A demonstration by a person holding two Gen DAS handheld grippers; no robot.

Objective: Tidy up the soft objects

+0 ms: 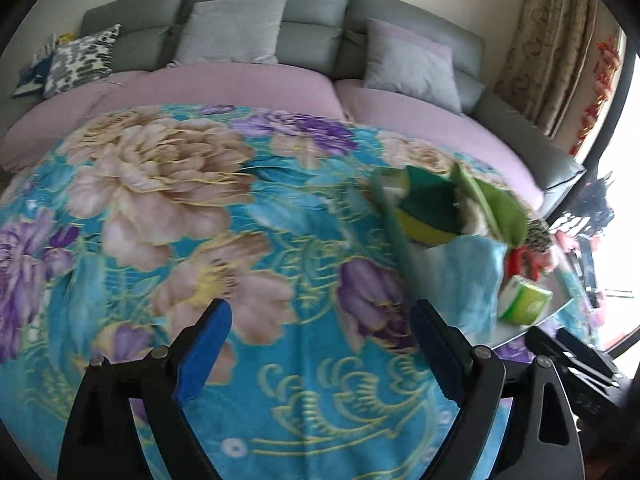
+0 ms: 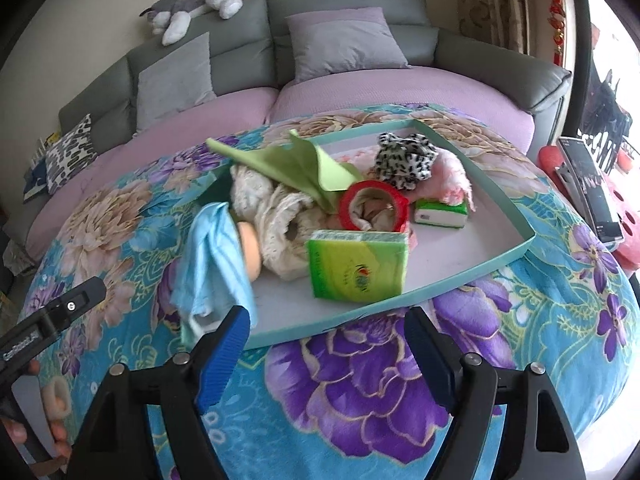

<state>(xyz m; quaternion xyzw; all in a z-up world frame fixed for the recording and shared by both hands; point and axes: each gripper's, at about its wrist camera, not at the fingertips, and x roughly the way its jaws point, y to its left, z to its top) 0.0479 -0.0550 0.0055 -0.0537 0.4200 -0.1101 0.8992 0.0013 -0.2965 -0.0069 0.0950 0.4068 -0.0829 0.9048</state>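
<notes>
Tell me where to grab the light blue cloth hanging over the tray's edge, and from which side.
Take the light blue cloth at the bunched fold draped over the tray rim, coming from the near side with the right tongs, which stand open just in front of it. The hanging bunch is thick enough to pinch, and it probably lifts clear without disturbing the pile behind it.

Both the left gripper and the right gripper share one build: glossy black plastic arms with triangular cut-outs, round silver pivot screws, and ribbed blue rubber pads lining the fingers.
</notes>
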